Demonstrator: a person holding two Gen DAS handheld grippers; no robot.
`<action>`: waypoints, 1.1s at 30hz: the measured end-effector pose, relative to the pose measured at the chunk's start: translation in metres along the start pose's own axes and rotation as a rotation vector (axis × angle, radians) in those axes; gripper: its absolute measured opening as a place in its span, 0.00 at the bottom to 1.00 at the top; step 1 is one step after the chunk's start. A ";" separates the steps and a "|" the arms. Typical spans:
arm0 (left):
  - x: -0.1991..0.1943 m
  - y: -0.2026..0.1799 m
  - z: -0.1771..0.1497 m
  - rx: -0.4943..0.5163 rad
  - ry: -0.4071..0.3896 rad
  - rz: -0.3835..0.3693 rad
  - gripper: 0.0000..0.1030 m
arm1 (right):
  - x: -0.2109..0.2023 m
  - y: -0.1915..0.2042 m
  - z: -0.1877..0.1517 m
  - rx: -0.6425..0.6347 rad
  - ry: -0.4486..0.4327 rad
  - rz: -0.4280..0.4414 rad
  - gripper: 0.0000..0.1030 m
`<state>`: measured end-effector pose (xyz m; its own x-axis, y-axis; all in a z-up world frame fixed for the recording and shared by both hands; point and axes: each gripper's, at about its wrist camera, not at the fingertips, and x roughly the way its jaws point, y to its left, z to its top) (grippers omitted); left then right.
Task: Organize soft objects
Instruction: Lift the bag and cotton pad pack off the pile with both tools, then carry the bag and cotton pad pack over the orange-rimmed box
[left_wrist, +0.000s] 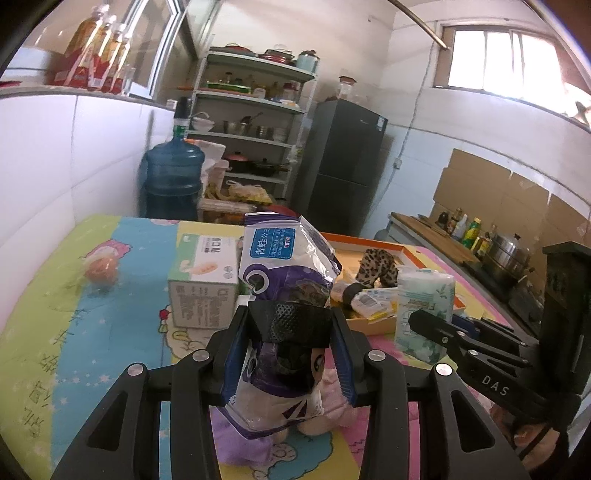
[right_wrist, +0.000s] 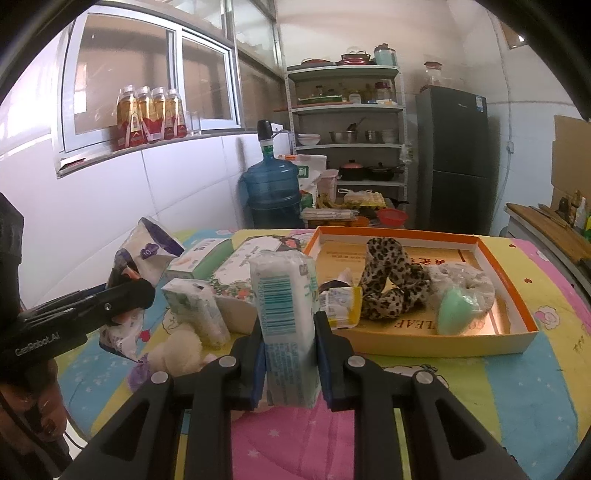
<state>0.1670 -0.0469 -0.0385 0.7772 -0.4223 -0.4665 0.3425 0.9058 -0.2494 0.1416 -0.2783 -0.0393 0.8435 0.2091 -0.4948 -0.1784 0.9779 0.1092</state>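
Note:
My left gripper (left_wrist: 288, 332) is shut on a crinkled purple-and-white plastic bag (left_wrist: 284, 266), held upright above the cartoon-print table cover. The same left gripper (right_wrist: 125, 295) and bag (right_wrist: 147, 251) show at the left of the right wrist view. My right gripper (right_wrist: 288, 332) is shut on an upright white-and-green tissue pack (right_wrist: 284, 295) with a barcode. That pack (left_wrist: 424, 302) and the right gripper (left_wrist: 443, 332) appear at the right of the left wrist view. An orange-rimmed box (right_wrist: 517, 336) beyond holds a leopard-print cloth (right_wrist: 388, 288), a white fluffy ring (right_wrist: 465, 284), a green sponge (right_wrist: 454, 314) and small packets (right_wrist: 343, 299).
On the cover stand a green-and-white carton (left_wrist: 203, 284), a floral tissue box (right_wrist: 240, 284), a small tissue pack (right_wrist: 199, 314) and a cream plush (right_wrist: 181, 350). Behind the table are a water jug (right_wrist: 273, 184), a shelf rack (right_wrist: 347, 129) and a dark fridge (right_wrist: 458, 158). A stove counter (left_wrist: 480, 258) runs along the right.

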 end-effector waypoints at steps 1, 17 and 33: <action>0.001 -0.002 0.001 0.004 0.000 -0.003 0.42 | 0.000 -0.002 0.000 0.003 -0.001 -0.003 0.23; 0.023 -0.031 0.008 0.059 0.021 -0.061 0.42 | -0.006 -0.031 -0.001 0.046 -0.016 -0.045 0.23; 0.055 -0.063 0.028 0.085 0.044 -0.118 0.42 | -0.010 -0.065 0.005 0.078 -0.045 -0.105 0.23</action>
<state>0.2028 -0.1258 -0.0251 0.7053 -0.5258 -0.4755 0.4752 0.8484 -0.2332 0.1472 -0.3437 -0.0370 0.8779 0.1032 -0.4676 -0.0493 0.9908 0.1260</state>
